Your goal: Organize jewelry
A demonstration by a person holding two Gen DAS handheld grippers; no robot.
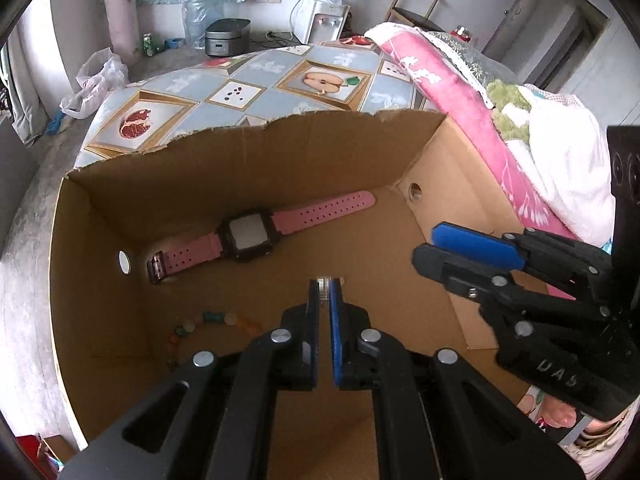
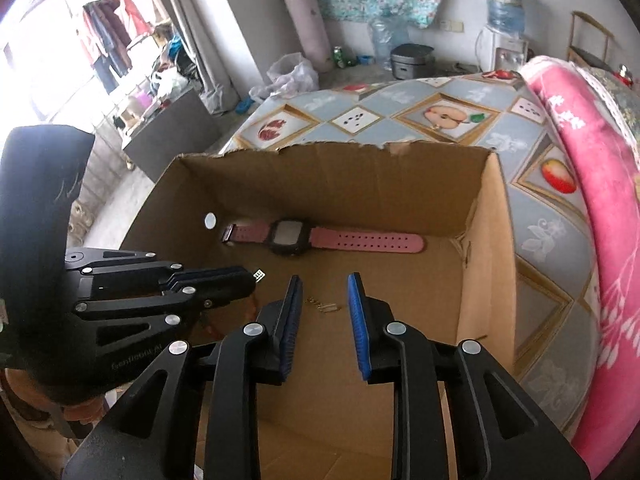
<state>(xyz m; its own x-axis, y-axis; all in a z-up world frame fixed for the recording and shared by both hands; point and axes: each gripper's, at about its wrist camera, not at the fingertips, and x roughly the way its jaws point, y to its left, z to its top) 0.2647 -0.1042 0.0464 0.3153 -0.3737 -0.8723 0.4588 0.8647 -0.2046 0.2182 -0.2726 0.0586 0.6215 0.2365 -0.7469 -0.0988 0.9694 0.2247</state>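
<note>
An open cardboard box [image 1: 280, 160] sits on the table, and both grippers reach into it. A pink-strapped watch [image 1: 248, 236] with a black case lies flat along its far wall. A string of coloured beads [image 1: 212, 320] lies at the box's near left. My left gripper [image 1: 325, 286] is shut on a small silver jewelry piece [image 1: 325, 281] held at its tips; the same piece [image 2: 259, 276] shows in the right wrist view. My right gripper [image 2: 325, 284] stands open above the box floor, over a small gold chain piece [image 2: 324, 305] that lies there untouched.
The box [image 2: 340, 176] rests on a tablecloth [image 1: 260, 84] printed with fruit. A pink blanket [image 2: 580, 128] is heaped along the right side. The box's far rim is torn and its walls stand high. Beyond the table are a plastic bag [image 1: 96, 80], a water dispenser and a chair.
</note>
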